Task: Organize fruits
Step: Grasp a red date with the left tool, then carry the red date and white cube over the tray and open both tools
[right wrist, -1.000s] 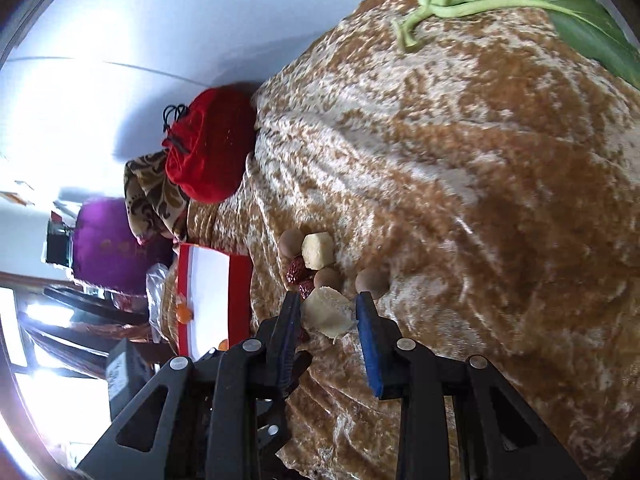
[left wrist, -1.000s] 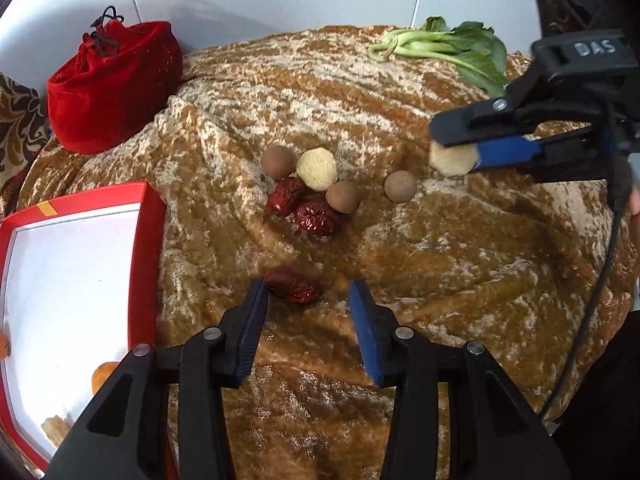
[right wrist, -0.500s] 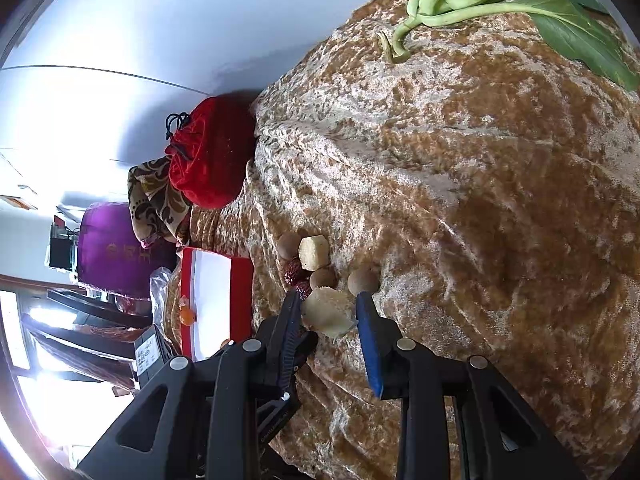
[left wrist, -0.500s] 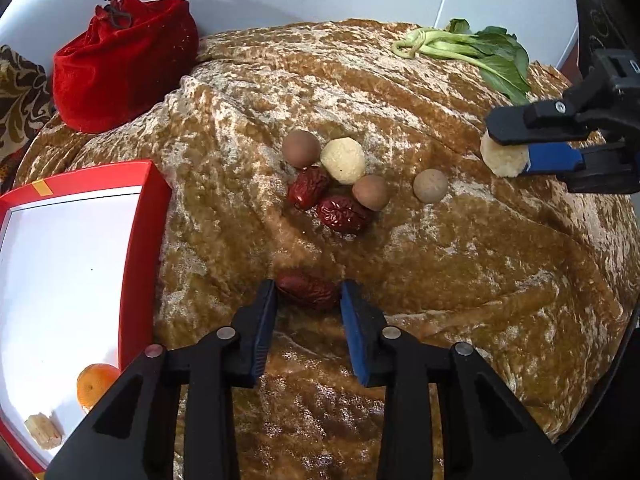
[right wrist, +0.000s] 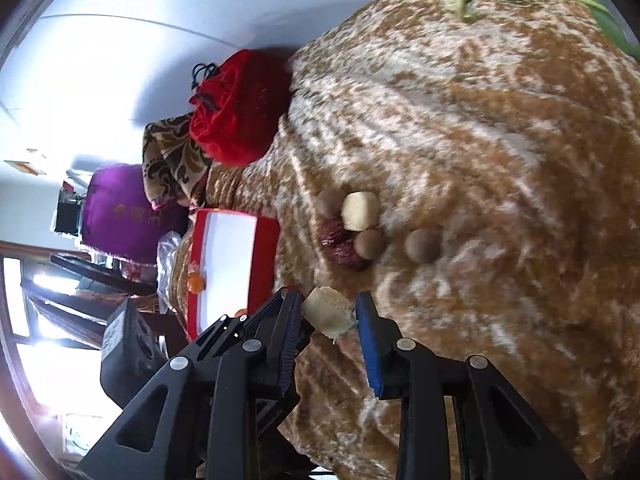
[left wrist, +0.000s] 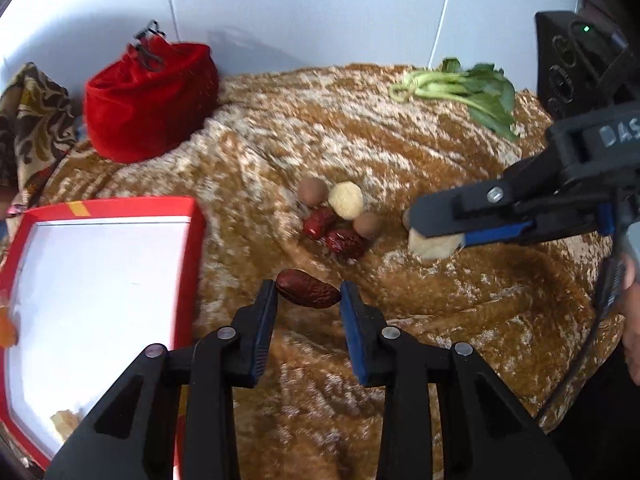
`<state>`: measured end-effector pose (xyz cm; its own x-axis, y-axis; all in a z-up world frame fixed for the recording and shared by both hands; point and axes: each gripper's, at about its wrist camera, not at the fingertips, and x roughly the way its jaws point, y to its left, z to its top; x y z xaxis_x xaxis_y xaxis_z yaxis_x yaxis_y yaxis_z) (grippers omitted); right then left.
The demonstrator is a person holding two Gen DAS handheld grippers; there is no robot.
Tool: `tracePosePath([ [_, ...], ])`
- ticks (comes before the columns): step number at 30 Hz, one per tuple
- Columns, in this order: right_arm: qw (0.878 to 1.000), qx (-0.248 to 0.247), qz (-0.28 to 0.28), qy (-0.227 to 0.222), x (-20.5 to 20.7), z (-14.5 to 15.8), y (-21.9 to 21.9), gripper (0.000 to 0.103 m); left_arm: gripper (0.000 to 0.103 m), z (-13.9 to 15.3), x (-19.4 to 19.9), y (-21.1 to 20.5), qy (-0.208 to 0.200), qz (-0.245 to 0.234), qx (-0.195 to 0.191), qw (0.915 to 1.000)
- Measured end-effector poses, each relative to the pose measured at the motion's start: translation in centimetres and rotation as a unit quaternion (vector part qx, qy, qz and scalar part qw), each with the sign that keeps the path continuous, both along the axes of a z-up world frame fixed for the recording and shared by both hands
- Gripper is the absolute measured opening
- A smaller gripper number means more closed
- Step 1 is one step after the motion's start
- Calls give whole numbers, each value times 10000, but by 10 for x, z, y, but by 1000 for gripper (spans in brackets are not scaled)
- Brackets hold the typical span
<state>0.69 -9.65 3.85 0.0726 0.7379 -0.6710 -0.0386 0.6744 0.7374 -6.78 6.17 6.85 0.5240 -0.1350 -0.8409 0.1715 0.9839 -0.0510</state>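
Observation:
My left gripper (left wrist: 308, 294) is shut on a dark red date (left wrist: 308, 294), lifted just off the brown cloth (left wrist: 460, 320). My right gripper (right wrist: 329, 312) is shut on a pale yellow fruit chunk (right wrist: 328, 311); the chunk also shows at right in the left wrist view (left wrist: 434, 245). A cluster lies mid-cloth: two red dates (left wrist: 320, 222), brown longans (left wrist: 312, 191) and a pale round fruit (left wrist: 345, 199). One longan sits apart (right wrist: 422, 245). A red tray with white floor (left wrist: 100, 272) lies at left, holding an orange fruit (right wrist: 196, 282) and a pale piece (left wrist: 64, 422).
A red velvet pouch (left wrist: 148, 100) stands at the back left beside a patterned cloth (left wrist: 28, 120). Green leafy vegetable (left wrist: 464, 96) lies at the back right. A white wall (left wrist: 320, 8) closes the back. A purple bag (right wrist: 124, 212) sits beyond the tray.
My left gripper closed on the date and lifted it slightly. My right gripper with the pale chunk swung in toward the fruit cluster.

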Motion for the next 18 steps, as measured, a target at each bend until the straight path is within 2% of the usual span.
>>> tracePosePath([
  [5,9994,132,286,-141,-5,6,35,29,30,20,-13,40,-297,469,-118,9984],
  [12,9965,254,751,-275,-19,7,90,29,30,23,-26,98,-218,1304,-23,9912],
  [18,9920,435,1099,-453,-31,9,131,29,30,13,-38,137,57,1848,66,9827],
])
